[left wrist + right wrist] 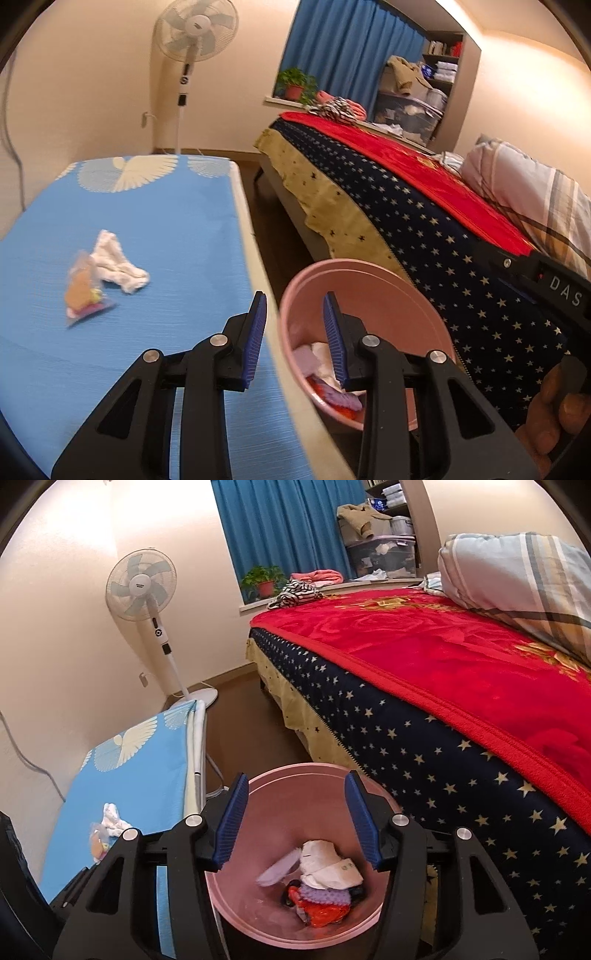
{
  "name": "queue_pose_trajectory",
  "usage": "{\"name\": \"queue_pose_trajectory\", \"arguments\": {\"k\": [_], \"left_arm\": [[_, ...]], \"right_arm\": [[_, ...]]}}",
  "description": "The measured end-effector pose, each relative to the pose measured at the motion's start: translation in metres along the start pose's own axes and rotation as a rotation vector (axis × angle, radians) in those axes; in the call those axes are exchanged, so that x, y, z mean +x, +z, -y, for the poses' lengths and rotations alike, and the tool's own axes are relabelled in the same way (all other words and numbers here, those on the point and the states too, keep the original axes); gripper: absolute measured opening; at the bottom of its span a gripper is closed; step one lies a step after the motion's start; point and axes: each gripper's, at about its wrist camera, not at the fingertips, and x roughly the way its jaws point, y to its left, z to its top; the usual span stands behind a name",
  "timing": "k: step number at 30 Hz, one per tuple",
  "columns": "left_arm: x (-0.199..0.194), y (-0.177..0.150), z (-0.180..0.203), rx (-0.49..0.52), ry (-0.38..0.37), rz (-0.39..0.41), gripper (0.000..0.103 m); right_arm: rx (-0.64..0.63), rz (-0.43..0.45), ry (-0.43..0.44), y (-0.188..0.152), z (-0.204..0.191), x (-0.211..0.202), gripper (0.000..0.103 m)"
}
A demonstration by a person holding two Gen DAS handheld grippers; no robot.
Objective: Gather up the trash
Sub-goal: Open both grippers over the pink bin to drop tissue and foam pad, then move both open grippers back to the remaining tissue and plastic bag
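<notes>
Several scraps already lie in the pink bin (258,915) below the open, empty right tongs (297,821), while a tissue (118,264) and wrapper (83,291) remain on the desk (155,350) ahead of the open left tongs (295,341).

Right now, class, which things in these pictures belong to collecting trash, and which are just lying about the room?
Part of the job:
- crumpled white tissue on the blue table
- clear plastic wrapper beside it
- pink bin, trash already inside
- left gripper and right gripper, both open

Just lying about:
- standing fan
- potted plant
- pillow
- red blanket
</notes>
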Motion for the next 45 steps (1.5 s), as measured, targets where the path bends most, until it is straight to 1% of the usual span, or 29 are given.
{"name": "queue_pose_trajectory", "arguments": {"k": [5,10,16,21,23,26,30,31,33,34,36,40,42,45], "left_arm": [[-0.015,0.005,-0.021,-0.038,0.039,0.039,0.032],[-0.024,0.005,-0.042,-0.063,0.083,0.053,0.032],[-0.032,0.003,-0.075,-0.112,0.161,0.065,0.032],[-0.033,0.002,-0.098,-0.143,0.229,0.071,0.032],[-0.03,0.002,-0.106,-0.15,0.259,0.068,0.032],[-0.025,0.002,-0.118,-0.171,0.294,0.062,0.032],[-0.016,0.002,-0.136,-0.213,0.332,0.036,0.032],[-0.013,0.001,-0.139,-0.222,0.338,0.028,0.034],[-0.007,0.0,-0.147,-0.241,0.358,0.013,0.046],[-0.005,0.0,-0.151,-0.251,0.366,0.009,0.047],[-0.002,0.0,-0.157,-0.267,0.374,0.003,0.055],[0.005,0.001,-0.163,-0.291,0.367,-0.013,0.058],[0.01,0.002,-0.164,-0.292,0.359,-0.027,0.062],[0.017,0.003,-0.168,-0.303,0.348,-0.04,0.062]], "right_arm": [[-0.021,-0.012,0.04,-0.006,-0.02,0.001,0.055],[-0.037,-0.022,0.089,-0.011,-0.044,0.005,0.055],[-0.068,-0.041,0.167,-0.022,-0.078,0.016,0.053],[-0.059,-0.081,0.208,-0.034,-0.091,0.035,0.051],[-0.05,-0.099,0.223,-0.037,-0.095,0.043,0.047],[-0.063,-0.106,0.247,-0.039,-0.108,0.053,0.045],[-0.065,-0.113,0.276,-0.04,-0.117,0.064,0.035],[-0.065,-0.118,0.288,-0.04,-0.12,0.067,0.034],[-0.079,-0.127,0.312,-0.041,-0.128,0.074,0.033],[-0.086,-0.128,0.32,-0.041,-0.132,0.076,0.033],[-0.094,-0.139,0.341,-0.041,-0.139,0.083,0.033],[-0.099,-0.163,0.374,-0.041,-0.146,0.095,0.033],[-0.11,-0.174,0.386,-0.043,-0.152,0.101,0.033],[-0.125,-0.185,0.398,-0.045,-0.156,0.106,0.033]]}}
